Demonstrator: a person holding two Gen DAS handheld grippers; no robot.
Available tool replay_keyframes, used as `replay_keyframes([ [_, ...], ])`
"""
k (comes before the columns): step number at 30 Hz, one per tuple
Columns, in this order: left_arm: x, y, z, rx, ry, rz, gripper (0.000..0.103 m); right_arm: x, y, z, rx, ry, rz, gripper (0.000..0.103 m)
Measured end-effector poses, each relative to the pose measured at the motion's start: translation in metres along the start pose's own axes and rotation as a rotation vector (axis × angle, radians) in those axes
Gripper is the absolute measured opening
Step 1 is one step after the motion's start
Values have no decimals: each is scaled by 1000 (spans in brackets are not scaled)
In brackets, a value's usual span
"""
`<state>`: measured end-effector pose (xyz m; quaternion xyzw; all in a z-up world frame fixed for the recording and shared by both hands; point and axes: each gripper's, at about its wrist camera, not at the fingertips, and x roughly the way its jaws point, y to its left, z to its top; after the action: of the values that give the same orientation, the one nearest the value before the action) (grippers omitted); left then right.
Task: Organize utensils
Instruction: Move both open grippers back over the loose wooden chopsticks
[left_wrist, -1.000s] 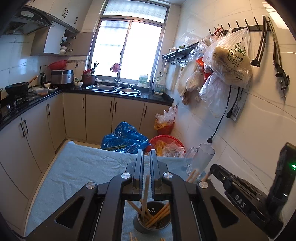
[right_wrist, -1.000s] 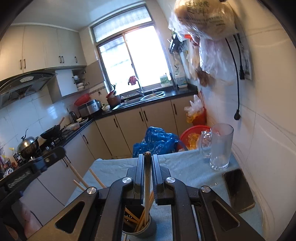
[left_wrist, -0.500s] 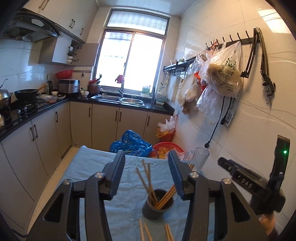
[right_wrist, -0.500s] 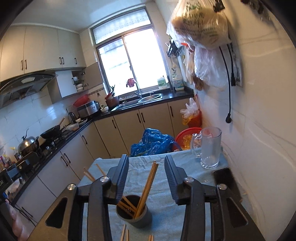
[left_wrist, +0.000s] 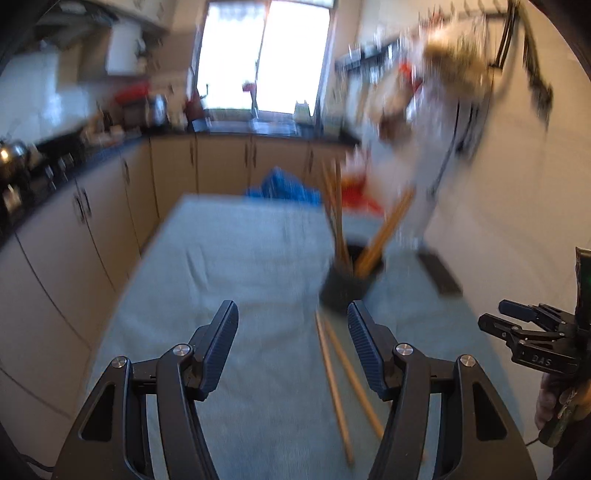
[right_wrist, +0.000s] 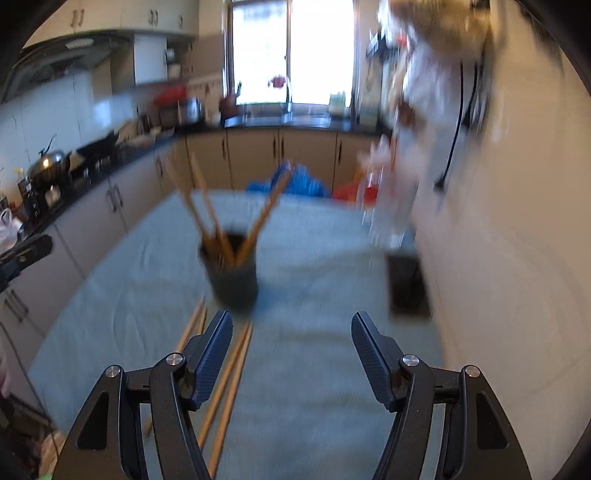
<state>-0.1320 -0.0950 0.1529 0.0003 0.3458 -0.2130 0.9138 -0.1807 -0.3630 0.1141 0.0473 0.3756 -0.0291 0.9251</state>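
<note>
A dark cup (left_wrist: 345, 284) (right_wrist: 232, 280) stands on the blue-grey cloth with several wooden chopsticks leaning out of it. More loose chopsticks (left_wrist: 334, 373) (right_wrist: 227, 380) lie on the cloth in front of the cup. In the left wrist view my left gripper (left_wrist: 291, 314) hovers short of the cup, its jaws opening, nothing gripped. My right gripper (right_wrist: 291, 321) hovers to the right of the cup, its jaws also opening and empty. The right gripper (left_wrist: 532, 332) also shows at the right edge of the left wrist view. Both views are blurred by motion.
A glass mug (right_wrist: 388, 206) and a flat black phone (right_wrist: 408, 288) sit on the cloth by the tiled right wall. Kitchen cabinets run along the left. A blue bag (left_wrist: 280, 190) and a red basket lie on the floor beyond the table.
Each gripper was shut on a chopstick above the cup. Both have opened, the chopsticks now stand in the cup, and both grippers have drawn back and lower.
</note>
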Motion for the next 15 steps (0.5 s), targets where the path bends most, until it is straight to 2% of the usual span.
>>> replay_keyframes([
  [2,22,-1,-15,5,77,-11,60,20,-2,-27,46,65,84,59],
  [3,37,-4,-24,8,121,-11,59,30,-1,-39,64,98,126,47],
  [5,58,-7,-39,15,177,-7,54,46,4,-58,79,136,170,42],
  [7,76,-13,-50,30,225,-16,48,58,15,-70,46,159,170,34],
  [13,113,-33,-66,73,311,-23,47,79,37,-79,-26,168,125,34],
  [15,123,-36,-69,85,330,-13,43,84,38,-80,-28,167,121,34],
])
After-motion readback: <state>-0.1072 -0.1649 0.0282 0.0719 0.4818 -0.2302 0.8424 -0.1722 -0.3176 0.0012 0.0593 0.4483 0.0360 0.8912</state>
